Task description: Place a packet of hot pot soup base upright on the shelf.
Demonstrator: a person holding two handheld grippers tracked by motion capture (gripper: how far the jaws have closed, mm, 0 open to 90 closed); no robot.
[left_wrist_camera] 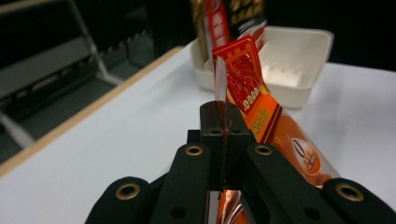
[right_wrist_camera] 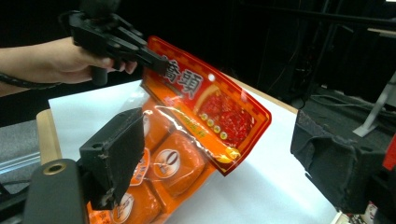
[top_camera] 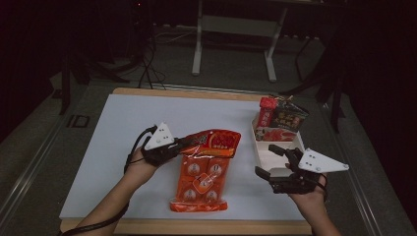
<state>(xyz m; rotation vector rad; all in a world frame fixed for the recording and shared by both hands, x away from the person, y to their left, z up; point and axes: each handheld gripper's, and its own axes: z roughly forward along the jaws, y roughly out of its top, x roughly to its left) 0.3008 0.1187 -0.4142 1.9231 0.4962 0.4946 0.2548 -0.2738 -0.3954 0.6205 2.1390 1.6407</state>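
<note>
The orange snack bag (top_camera: 204,172) is the landmark: it lies lengthwise on the white table top (top_camera: 123,147), its lower end toward the person and its red printed top edge raised off the surface. At that top corner, on the bag's left, the left gripper (top_camera: 184,142) has its jaws pressed together on the thin sealed edge, as the left gripper view shows (left_wrist_camera: 224,126). Right of the bag and clear of it, the right gripper (top_camera: 270,160) hovers with jaws spread wide and nothing between them. Beyond the bag to the right stands a white tray (top_camera: 275,155), with several red and dark snack packets (top_camera: 280,120) upright in its far end.
</note>
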